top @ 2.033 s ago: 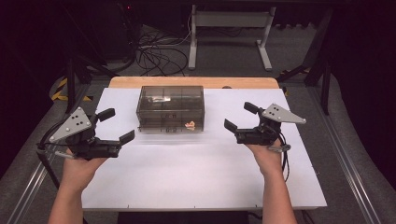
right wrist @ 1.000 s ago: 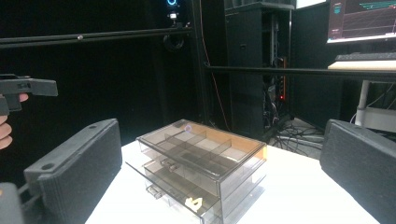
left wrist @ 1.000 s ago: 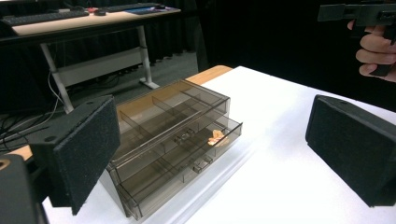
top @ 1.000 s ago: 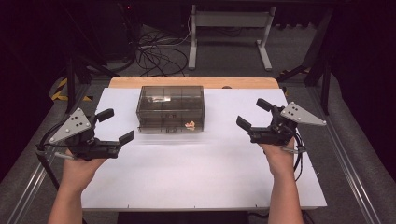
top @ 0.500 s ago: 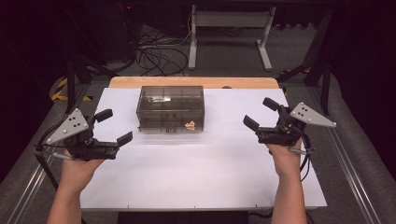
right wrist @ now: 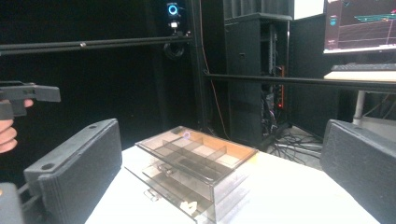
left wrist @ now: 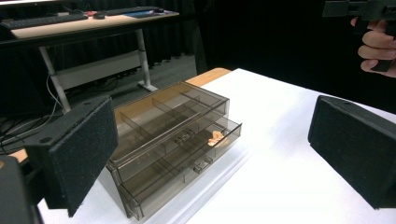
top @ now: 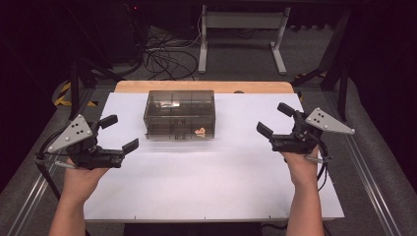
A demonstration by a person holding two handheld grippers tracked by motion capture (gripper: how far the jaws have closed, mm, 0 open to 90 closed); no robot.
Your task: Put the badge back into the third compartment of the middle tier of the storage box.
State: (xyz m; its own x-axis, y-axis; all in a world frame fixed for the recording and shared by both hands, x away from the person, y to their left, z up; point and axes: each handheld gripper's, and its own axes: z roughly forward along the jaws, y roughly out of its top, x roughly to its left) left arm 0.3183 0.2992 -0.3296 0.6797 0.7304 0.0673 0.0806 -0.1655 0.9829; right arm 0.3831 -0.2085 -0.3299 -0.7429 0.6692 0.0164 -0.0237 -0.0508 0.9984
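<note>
While no lettering can be read on it, the smoky clear drawer box (top: 180,114) sits toward the far middle of the white worktop (top: 221,187), with the left tool (top: 114,134) and right tool (top: 274,120) both released, well apart on either side.

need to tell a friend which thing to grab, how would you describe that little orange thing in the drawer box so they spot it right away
Start at the white table and find the smoky see-through drawer box near its far edge, between the two hand-held grippers. Look at the front of its lower drawer, toward the right end: the small orange piece sits there, the only bright spot in the brown-tinted box.
</note>
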